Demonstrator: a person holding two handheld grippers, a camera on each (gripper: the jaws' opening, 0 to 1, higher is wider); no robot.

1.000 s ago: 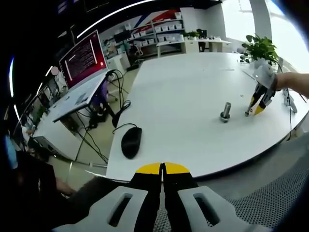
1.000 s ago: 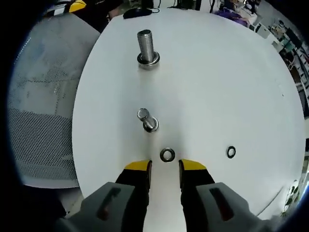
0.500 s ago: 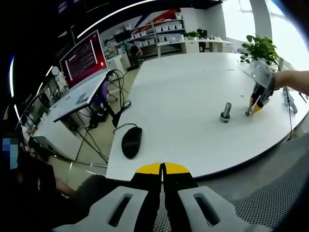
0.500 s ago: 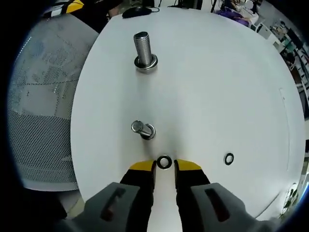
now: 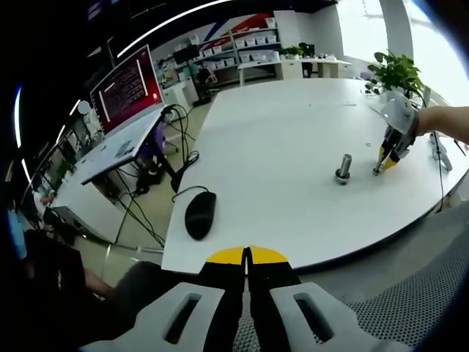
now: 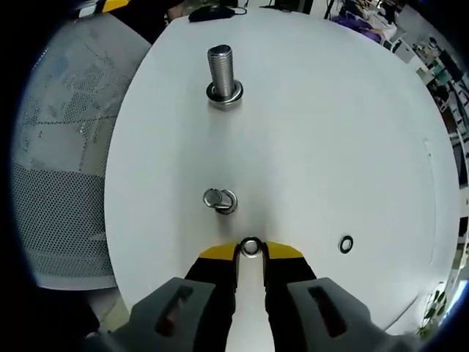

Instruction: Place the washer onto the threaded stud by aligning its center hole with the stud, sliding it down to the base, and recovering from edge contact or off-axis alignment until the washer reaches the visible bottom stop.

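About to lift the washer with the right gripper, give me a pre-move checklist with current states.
1. Small silver metal washer sits between the right gripper jaws: ok.
2. Jaws firmly clamped on it: cannot tell.
3. Tall upright threaded steel stud standing, top free: ok.
4. Short steel bolt stands on the line to the stud: not ok, lift over it.
5. Second small washer lies clear, aside: ok.
6. Left gripper shut, far from the stud: ok.

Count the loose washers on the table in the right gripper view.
2: one washer sits between the right gripper jaws, another washer lies to its right on the table. Others may be hidden.
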